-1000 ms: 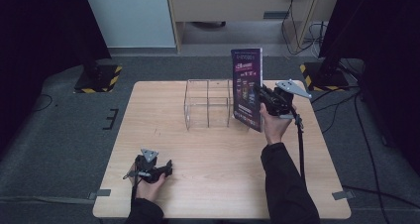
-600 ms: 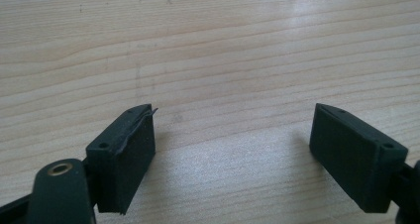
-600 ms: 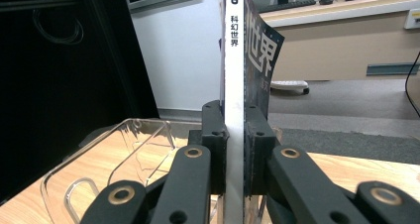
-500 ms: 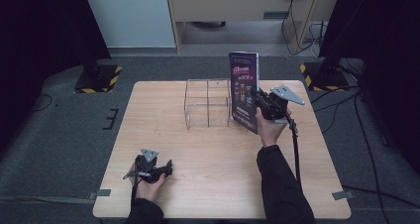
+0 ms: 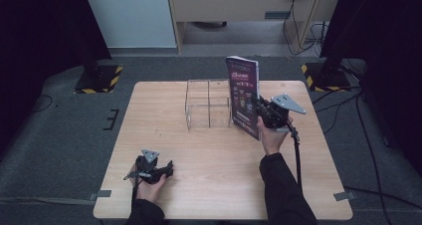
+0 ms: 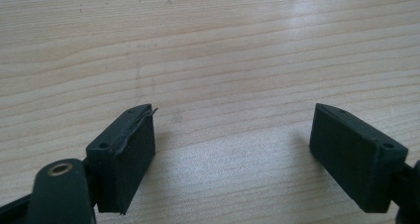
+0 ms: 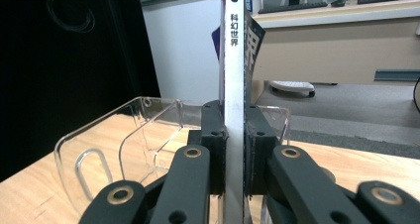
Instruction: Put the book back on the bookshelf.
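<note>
Black stands with yellow-striped bases (image 5: 97, 79) flank the table (image 5: 149, 115).

The left gripper (image 5: 166, 169) lies low over the near left part of the table, cupped from below by the person's left hand (image 5: 148, 185), its jaws pointing to the right. In the left gripper view its two black jaws stand wide apart with bare wood between them. The right gripper (image 5: 260, 108) is raised at the far right, jaws pointing left and closed on the spine of a magazine (image 7: 233, 85). The right hand (image 5: 272, 138) grips it from beneath, dark-sleeved forearm (image 5: 283, 190) reaching forward.
</note>
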A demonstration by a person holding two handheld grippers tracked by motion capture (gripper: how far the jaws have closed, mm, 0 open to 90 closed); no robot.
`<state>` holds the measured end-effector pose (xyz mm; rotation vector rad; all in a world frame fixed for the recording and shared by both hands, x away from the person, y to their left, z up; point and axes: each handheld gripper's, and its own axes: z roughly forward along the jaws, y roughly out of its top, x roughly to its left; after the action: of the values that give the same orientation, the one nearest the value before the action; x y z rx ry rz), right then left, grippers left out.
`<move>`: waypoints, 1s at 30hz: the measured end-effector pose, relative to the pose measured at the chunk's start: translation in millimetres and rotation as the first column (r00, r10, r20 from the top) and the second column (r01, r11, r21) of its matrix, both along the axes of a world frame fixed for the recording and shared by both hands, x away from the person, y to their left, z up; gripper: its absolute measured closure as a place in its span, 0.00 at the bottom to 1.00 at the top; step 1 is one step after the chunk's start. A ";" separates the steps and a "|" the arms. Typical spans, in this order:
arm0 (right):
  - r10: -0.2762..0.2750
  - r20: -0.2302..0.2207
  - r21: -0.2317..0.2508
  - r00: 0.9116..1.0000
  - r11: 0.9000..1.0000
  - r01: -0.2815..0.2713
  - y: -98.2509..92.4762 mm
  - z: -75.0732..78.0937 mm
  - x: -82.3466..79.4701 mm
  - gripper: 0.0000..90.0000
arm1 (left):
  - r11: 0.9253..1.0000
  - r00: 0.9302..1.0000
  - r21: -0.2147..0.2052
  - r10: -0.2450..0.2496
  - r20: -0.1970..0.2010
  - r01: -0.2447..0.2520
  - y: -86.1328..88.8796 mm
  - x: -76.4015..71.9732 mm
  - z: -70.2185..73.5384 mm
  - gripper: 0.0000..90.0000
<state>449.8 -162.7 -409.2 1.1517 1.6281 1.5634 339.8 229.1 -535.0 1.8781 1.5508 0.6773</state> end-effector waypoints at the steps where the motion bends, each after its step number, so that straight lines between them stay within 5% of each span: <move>1: 0.000 0.000 0.000 1.000 1.000 0.000 0.0 0.0 0.0 0.92 | 1.000 1.000 0.000 0.000 0.000 0.000 0.0 0.0 0.0 0.19; 17: 0.059 -0.084 -0.051 0.995 0.997 -0.064 -23.3 -6.0 -28.2 0.91 | 1.000 1.000 0.001 0.002 0.001 -0.002 -0.2 -0.1 0.0 0.19; 30: 0.081 -0.193 -0.074 0.978 0.992 -0.097 -45.0 -24.6 -63.3 0.90 | 1.000 1.000 0.002 0.004 0.001 -0.004 -0.4 -0.2 0.0 0.19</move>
<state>386.5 -207.7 -433.8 1.2295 1.8751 1.4619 339.7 228.7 -535.0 1.8761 1.5549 0.6810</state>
